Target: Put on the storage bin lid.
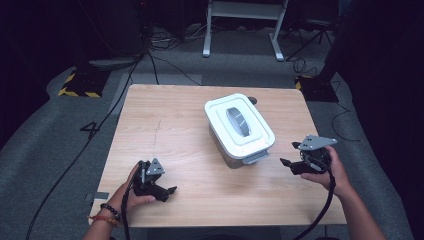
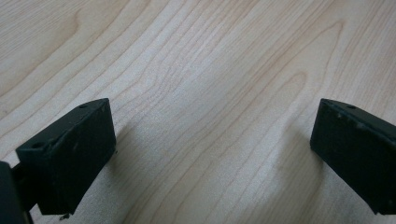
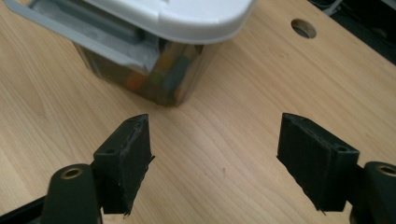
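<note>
My left claw is resting wide apart near the desk's front-left corner; the white-lidded clear plastic box is sitting right of centre; my right claw, also gaping, is nearing its grey latch, which I should be approaching squarely.

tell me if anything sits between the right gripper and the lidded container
Nothing visible does. The right gripper hangs open just to the right of the container, with bare table between them. In the right gripper view, plain wood lies between the jaws and the container's near corner.
</note>
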`<control>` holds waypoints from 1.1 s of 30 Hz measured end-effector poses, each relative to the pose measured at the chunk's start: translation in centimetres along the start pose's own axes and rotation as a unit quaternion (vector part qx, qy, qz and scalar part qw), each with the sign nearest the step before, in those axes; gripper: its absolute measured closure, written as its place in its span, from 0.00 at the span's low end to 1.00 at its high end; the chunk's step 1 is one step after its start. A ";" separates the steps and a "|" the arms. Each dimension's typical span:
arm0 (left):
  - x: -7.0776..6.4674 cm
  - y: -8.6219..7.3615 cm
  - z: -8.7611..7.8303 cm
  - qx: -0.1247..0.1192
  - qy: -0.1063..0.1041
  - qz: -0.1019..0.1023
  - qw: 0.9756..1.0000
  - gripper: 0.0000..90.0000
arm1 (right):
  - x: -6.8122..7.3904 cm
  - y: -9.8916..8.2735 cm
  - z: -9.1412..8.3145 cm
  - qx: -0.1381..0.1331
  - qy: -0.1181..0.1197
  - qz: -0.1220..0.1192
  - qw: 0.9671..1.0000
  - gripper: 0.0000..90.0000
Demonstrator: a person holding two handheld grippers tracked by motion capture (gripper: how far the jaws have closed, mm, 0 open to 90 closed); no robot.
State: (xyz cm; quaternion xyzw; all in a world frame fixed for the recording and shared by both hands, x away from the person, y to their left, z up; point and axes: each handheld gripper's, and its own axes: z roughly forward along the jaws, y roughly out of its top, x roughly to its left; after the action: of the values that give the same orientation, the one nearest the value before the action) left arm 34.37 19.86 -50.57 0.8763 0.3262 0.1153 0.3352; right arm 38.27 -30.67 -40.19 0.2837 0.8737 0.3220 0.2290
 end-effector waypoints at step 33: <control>0.0 0.0 0.0 0.000 -0.001 0.001 1.000 0.00 | -1.5 -9.9 2.1 0.028 0.002 0.095 0.995 0.27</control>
State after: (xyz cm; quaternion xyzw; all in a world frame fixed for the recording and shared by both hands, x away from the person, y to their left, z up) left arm 34.40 19.87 -50.57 0.8768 0.3252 0.1146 0.3352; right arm 37.16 -37.01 -48.18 0.3708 0.8519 0.3183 0.1881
